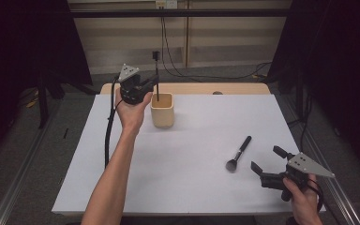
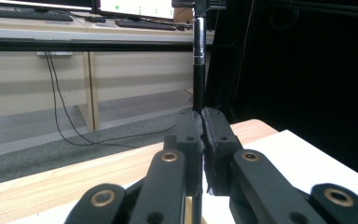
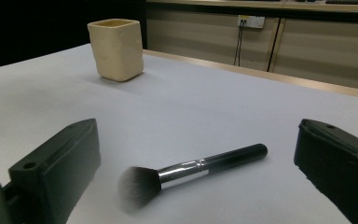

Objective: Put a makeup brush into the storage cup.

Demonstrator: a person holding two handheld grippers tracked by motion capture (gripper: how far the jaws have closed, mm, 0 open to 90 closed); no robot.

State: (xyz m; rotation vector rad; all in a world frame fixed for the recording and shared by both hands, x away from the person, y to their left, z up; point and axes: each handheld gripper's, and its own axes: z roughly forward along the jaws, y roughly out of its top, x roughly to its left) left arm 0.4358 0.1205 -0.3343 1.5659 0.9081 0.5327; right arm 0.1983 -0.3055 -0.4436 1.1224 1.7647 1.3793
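Note:
A cream square cup [image 1: 162, 110] [image 3: 116, 48] stands at the back left of the white table [image 1: 187, 140]. My left gripper [image 1: 154, 83] [image 2: 201, 116] hovers at the cup's left rim, shut on a thin black brush [image 1: 157, 70] [image 2: 198, 70] with a silver band. This brush stands upright with its lower end inside the cup. A second makeup brush [image 1: 239, 153] [image 3: 191, 170], black-handled with dark soft bristles, lies flat at the front right. My right gripper [image 1: 265, 157] [image 3: 196, 129] is open just right of it, jaws either side of it in the right gripper view, not touching.
A wooden strip [image 1: 192, 88] shows along the table's far edge, with a small dark spot [image 1: 218, 93] on it. Beyond it, cables [image 1: 168, 61] hang down a beige wall. Dark curtains flank both sides. Monitors and keyboards [image 2: 135, 21] sit on a far desk.

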